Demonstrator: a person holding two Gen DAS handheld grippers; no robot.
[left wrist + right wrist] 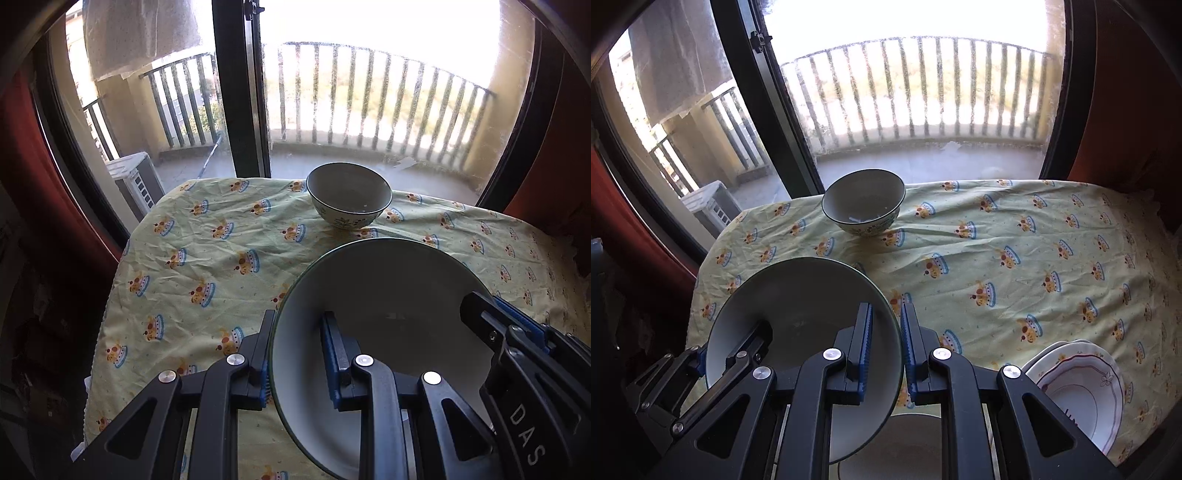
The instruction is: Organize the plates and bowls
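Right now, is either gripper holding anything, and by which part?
Both hold the large bowl by its rim: left gripper on its left side, right gripper on its right.

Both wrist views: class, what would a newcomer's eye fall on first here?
The big bowl near the front, gripped at opposite rims by the left claw and the right claw. Beyond it, a smaller patterned bowl stands alone by the window; white plates lie stacked at the right.
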